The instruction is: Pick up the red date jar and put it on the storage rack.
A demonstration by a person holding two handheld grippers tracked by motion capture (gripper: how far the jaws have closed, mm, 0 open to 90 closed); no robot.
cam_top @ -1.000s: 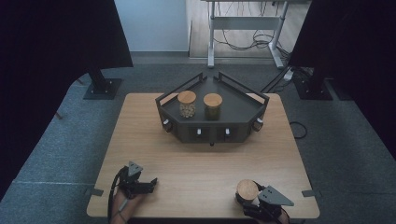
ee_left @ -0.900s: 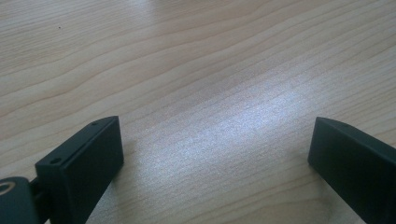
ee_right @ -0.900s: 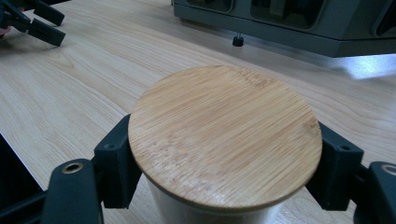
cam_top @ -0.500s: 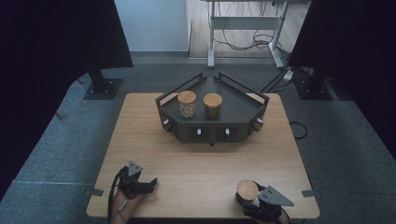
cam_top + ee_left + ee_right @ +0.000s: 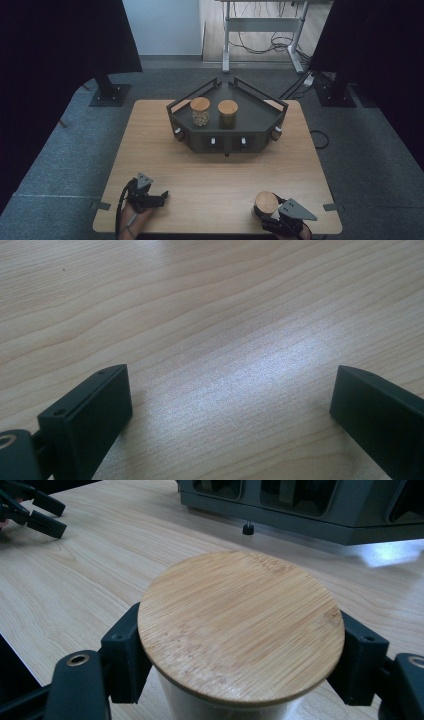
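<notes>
Pale wood table (image 5: 210, 170) carries, at five o'clock, a round glass jar with slick bamboo lid (image 5: 241, 627), clamped below the lid by the right gripper (image 5: 240, 655); probably fragile, moderately heavy; left gripper (image 5: 230, 405) gapes empty.

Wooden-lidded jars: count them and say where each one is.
3. Two stand side by side on the dark tray: left jar and right jar. The third jar sits between the right gripper jaws at the table's near edge.
</notes>
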